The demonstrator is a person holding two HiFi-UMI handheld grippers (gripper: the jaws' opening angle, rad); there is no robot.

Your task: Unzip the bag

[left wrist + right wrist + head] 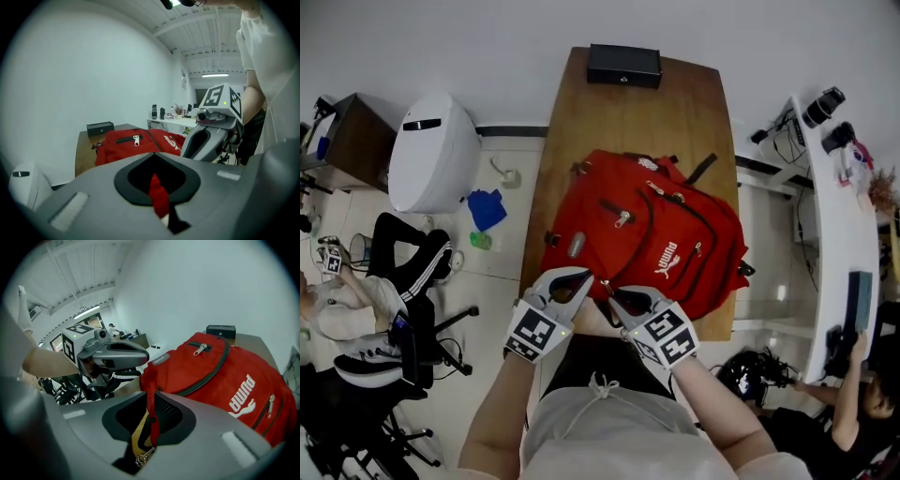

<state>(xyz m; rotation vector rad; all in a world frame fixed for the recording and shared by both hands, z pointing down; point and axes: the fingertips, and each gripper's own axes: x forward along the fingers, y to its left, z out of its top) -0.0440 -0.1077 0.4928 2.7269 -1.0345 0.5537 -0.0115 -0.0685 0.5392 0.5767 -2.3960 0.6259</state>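
A red backpack [647, 234] lies on the wooden table [581, 122], white logo up, with several closed zippers on top. Both grippers sit side by side at its near edge. In the left gripper view, my left gripper [574, 284] [157, 161] is shut on a narrow fold of the bag's red fabric [159, 197]. My right gripper [622, 298] [151, 397] is shut on a red strap [151, 425] from the bag's corner; a tan tab and a small metal ring [143, 456] hang below it. Each gripper shows in the other's view, close alongside.
A black box [623, 64] stands at the table's far end. A white round bin [434, 150] and a blue cloth [486, 208] are on the floor to the left, near a seated person [375, 300]. A white desk [839, 216] with cameras runs along the right.
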